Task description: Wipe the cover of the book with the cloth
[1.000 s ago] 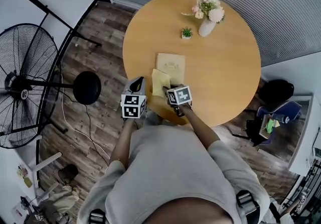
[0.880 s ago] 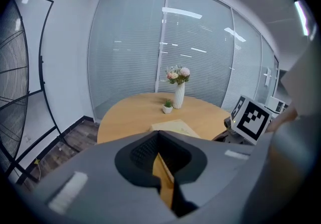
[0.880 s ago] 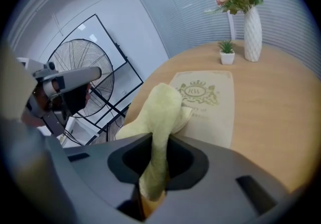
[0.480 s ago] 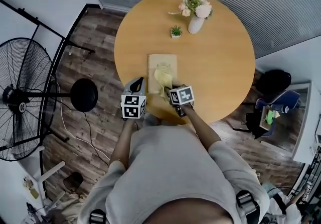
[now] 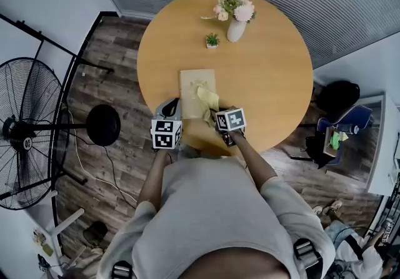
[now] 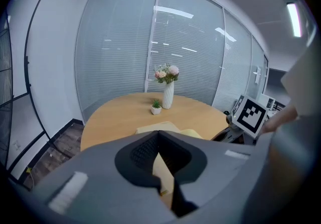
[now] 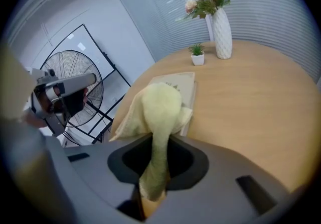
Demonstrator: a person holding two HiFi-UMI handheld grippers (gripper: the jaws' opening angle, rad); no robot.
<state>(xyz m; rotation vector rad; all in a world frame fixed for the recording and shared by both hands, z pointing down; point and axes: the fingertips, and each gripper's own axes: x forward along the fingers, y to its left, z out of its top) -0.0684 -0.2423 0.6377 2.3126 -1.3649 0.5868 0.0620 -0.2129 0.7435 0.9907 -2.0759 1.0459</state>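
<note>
the yellow cloth [image 7: 159, 110] was clamped between the jaws of the right gripper [image 7: 153, 190], and its loose end was seen bunched over the near right part of the book [image 5: 193, 82]. the book was laid flat on the round wooden table [image 5: 272, 81], near the edge closest to the person. the left gripper [image 6: 165, 188] was held just left of the book at the table's edge, its jaws parted narrowly with nothing between them. a vase of flowers [image 5: 235, 26] and a small potted plant [image 5: 212, 40] were set farther back, well apart from the book.
</note>
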